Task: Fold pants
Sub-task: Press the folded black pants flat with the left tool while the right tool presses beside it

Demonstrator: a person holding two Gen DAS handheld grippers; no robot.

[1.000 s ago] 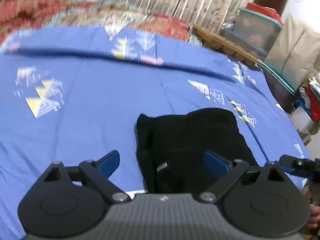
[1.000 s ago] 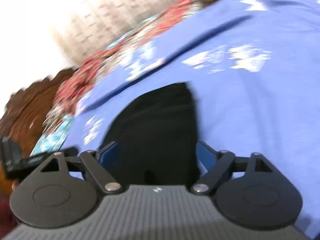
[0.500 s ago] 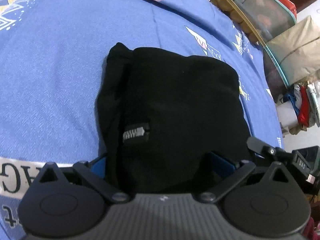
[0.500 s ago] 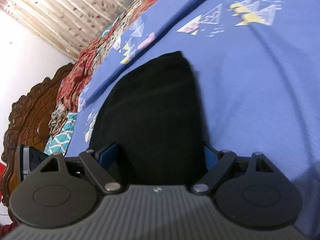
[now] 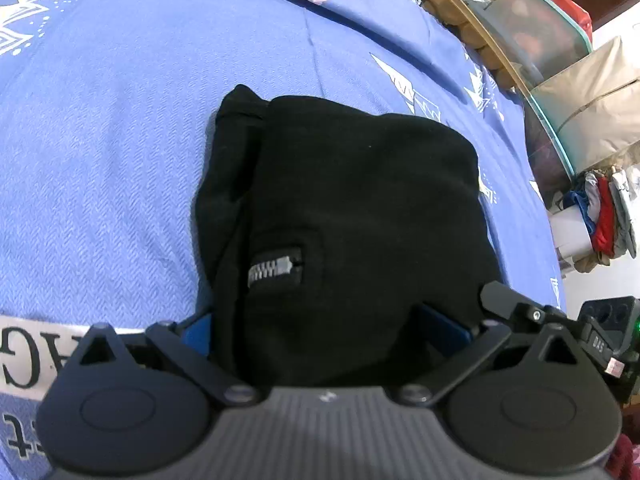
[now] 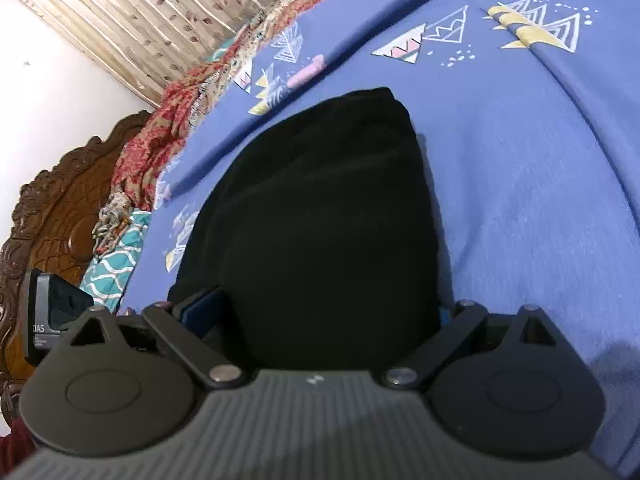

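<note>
The black pants lie folded into a compact bundle on the blue bedsheet, with a silver zipper showing near their left side. My left gripper is open, its blue-padded fingers spread wide on either side of the bundle's near edge. In the right wrist view the same pants fill the middle. My right gripper is open too, its fingers straddling the near end of the bundle. The fingertips are partly hidden by the cloth.
The other gripper's body shows at the right edge of the left wrist view. A carved wooden headboard and red patterned bedding lie at the left. Storage boxes and piled clothes stand beyond the bed's right edge.
Both grippers have come down low and forward onto the near edge of the folded pants, which now lie between their open fingers. The pants have kept their shape.
</note>
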